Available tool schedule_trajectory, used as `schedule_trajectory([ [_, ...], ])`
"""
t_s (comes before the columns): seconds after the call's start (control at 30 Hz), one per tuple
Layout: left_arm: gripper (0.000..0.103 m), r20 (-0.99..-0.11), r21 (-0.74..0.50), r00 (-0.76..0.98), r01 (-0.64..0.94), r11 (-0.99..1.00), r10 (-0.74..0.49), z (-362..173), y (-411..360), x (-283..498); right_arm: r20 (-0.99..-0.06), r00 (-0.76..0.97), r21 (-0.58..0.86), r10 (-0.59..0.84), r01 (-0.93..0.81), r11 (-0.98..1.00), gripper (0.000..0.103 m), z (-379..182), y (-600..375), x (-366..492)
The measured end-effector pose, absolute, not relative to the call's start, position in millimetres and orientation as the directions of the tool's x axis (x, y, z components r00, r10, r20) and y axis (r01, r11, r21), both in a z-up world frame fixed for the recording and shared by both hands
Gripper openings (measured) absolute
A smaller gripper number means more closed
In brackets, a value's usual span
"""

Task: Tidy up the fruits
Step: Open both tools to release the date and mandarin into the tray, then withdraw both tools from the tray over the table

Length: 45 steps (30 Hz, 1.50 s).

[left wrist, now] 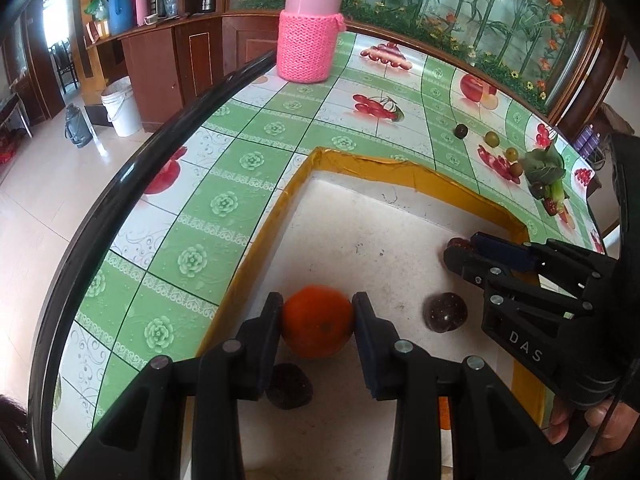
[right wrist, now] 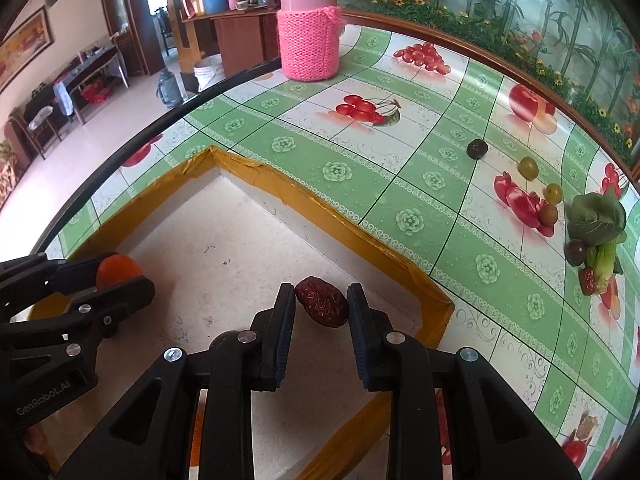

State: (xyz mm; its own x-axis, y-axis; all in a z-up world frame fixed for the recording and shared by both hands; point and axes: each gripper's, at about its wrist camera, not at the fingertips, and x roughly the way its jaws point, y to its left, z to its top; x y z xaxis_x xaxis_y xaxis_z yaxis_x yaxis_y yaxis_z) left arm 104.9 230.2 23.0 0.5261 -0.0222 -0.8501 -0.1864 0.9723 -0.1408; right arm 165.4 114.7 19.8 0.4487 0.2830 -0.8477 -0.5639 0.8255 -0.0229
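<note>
A shallow white tray with a yellow taped rim (left wrist: 304,176) (right wrist: 360,236) lies on the table. My left gripper (left wrist: 318,322) is shut on an orange (left wrist: 318,320) over the tray; it also shows in the right wrist view (right wrist: 116,270). My right gripper (right wrist: 322,300) has a wrinkled red date (right wrist: 322,300) between its fingers, the pads touching or nearly touching it. In the left wrist view the right gripper (left wrist: 460,250) shows near the tray's far right corner. Two dark fruits (left wrist: 445,312) (left wrist: 288,386) lie in the tray.
A pink thermos in a knitted sleeve (left wrist: 310,28) (right wrist: 309,28) stands at the table's far side. Loose small fruits (right wrist: 477,148) (right wrist: 528,167) (right wrist: 553,193) and a leafy green vegetable (right wrist: 596,220) lie on the fruit-print tablecloth to the right. The table's black edge (left wrist: 120,200) curves on the left.
</note>
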Motion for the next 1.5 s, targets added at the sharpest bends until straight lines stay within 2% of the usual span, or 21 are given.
schedule_trajectory([
  [0.1,0.039,-0.855,-0.131,0.519,-0.185,0.974,-0.016,23,230,104,-0.85,0.449,-0.035,0.277,-0.571,0.82,0.027,19,115,163],
  [0.2,0.046,-0.853,-0.133,0.522,-0.201,0.97,-0.009,25,232,99,-0.847,0.465,-0.061,0.259,-0.568,0.821,0.027,20,112,159],
  [0.27,0.051,-0.847,-0.132,0.532,-0.209,0.969,-0.001,29,233,94,-0.841,0.477,-0.071,0.255,-0.565,0.822,0.035,25,110,154],
  [0.3,0.052,-0.845,-0.131,0.535,-0.209,0.969,0.001,30,232,92,-0.836,0.484,-0.072,0.258,-0.563,0.823,0.035,28,108,151],
  [0.43,0.07,-0.832,-0.093,0.553,-0.206,0.974,0.038,39,224,80,-0.819,0.511,-0.085,0.262,-0.559,0.825,0.035,41,99,137],
  [0.5,0.078,-0.826,-0.065,0.56,-0.21,0.976,0.065,43,219,72,-0.812,0.518,-0.079,0.27,-0.555,0.828,0.039,48,93,127],
  [0.53,0.082,-0.821,-0.052,0.565,-0.211,0.976,0.079,46,216,68,-0.808,0.522,-0.076,0.273,-0.552,0.83,0.046,52,88,122],
  [0.63,0.084,-0.809,-0.029,0.579,-0.208,0.978,0.099,52,208,57,-0.79,0.551,-0.079,0.27,-0.528,0.846,0.065,60,72,105],
  [0.87,0.09,-0.795,-0.018,0.599,-0.184,0.983,0.098,63,185,33,-0.792,0.551,-0.045,0.262,-0.481,0.875,0.065,64,31,73],
  [1.17,0.092,-0.769,-0.063,0.637,-0.162,0.985,0.056,76,139,1,-0.812,0.535,0.007,0.235,-0.392,0.92,0.066,58,-29,44],
  [1.5,0.093,-0.742,-0.078,0.669,-0.015,0.997,-0.049,84,66,-22,-0.851,0.497,0.008,0.167,-0.306,0.952,0.066,44,-96,16],
])
